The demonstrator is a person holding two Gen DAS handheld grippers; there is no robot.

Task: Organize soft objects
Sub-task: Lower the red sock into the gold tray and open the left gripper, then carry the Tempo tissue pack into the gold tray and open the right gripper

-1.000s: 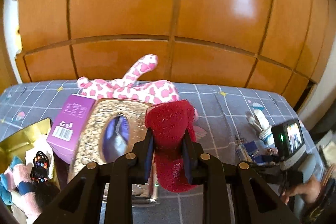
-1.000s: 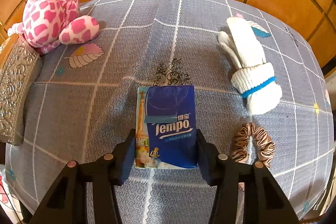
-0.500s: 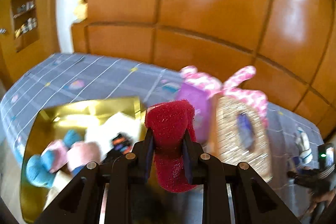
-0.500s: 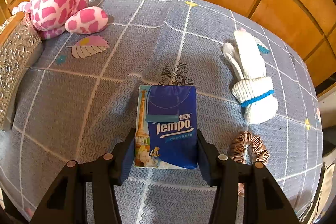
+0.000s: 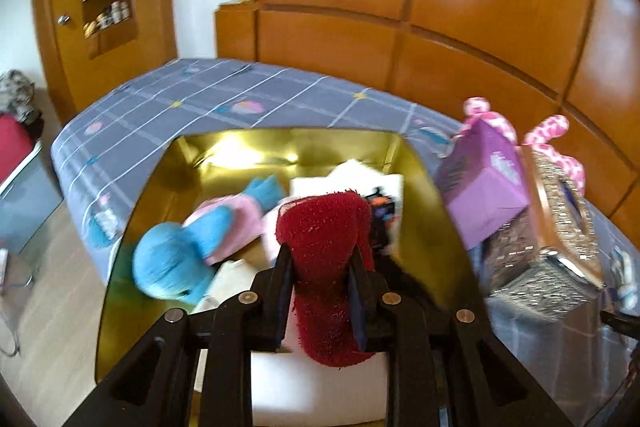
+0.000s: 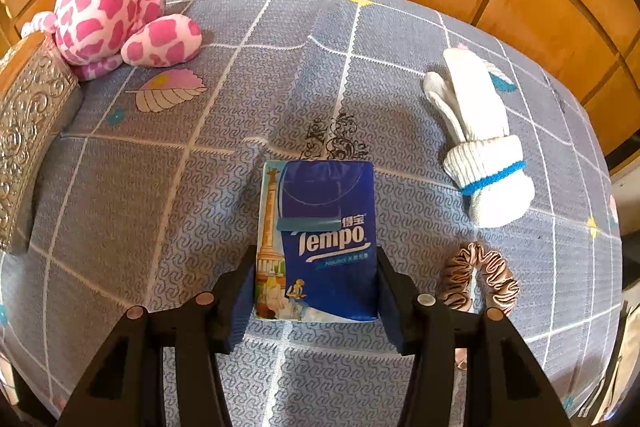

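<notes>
Left gripper (image 5: 320,267) is pinching a fuzzy red cloth (image 5: 326,267) over the gold box (image 5: 160,179), which holds blue and pink soft stuff. Right gripper (image 6: 316,281) is clamped on a blue tissue pack (image 6: 320,239), label reads "Tempo" plus Chinese characters, above the gray bedspread (image 6: 160,187). White gloves (image 6: 480,143) and a scrunchie (image 6: 480,279) lie just right of it.

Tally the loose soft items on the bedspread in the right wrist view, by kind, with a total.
Pink-spotted plush toy: 1
White sock bundle: 1
Brown scrunchie: 1
Tempo tissue pack, between the right gripper's fingers: 1
Total: 4
</notes>
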